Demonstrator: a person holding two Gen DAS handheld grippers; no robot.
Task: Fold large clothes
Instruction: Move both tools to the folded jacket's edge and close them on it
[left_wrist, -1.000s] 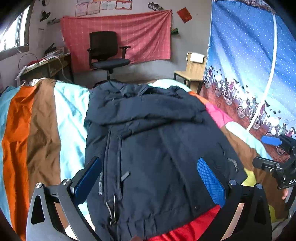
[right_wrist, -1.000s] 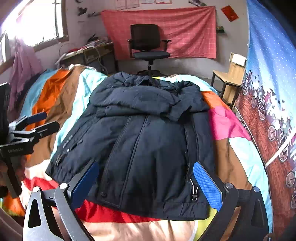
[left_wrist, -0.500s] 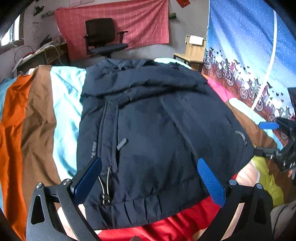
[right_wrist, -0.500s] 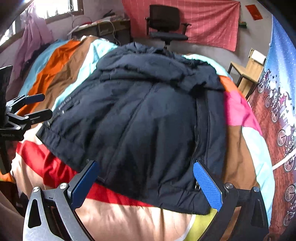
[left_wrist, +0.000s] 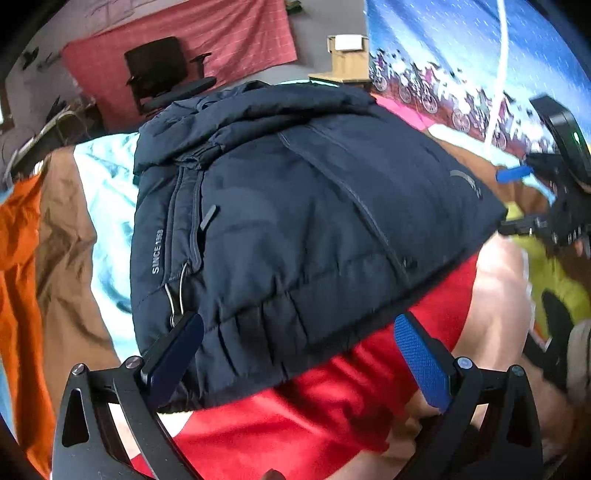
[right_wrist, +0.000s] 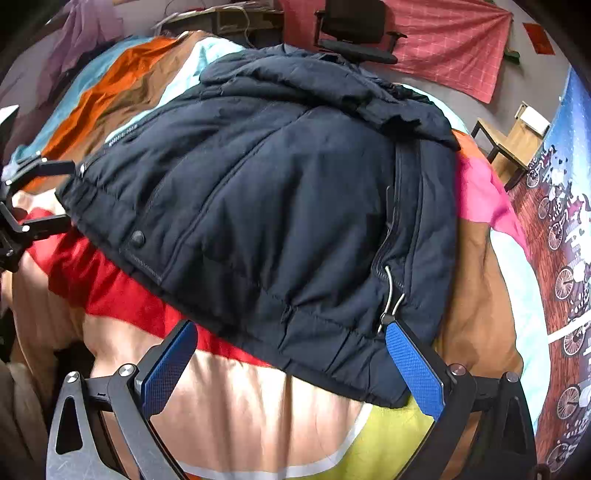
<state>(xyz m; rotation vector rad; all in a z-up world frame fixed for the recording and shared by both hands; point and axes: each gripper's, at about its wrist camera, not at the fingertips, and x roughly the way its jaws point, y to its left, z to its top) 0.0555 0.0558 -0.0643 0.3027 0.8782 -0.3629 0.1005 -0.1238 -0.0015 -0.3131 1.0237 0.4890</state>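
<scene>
- While the navy jacket is lying on the striped bedspread, I'm holding my left gripper spread wide at its hem.
- I'm keeping my right gripper released too, the hem lying between its fingers.

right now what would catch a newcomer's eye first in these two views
A big dark navy puffer jacket lies spread across the middle of the bed, its hem toward both cameras. Under it the bedspread shows loud stripes of orange, brown, turquoise, red and pink. The left gripper and right gripper both hang open at the hem's near corners, holding nothing.
</scene>
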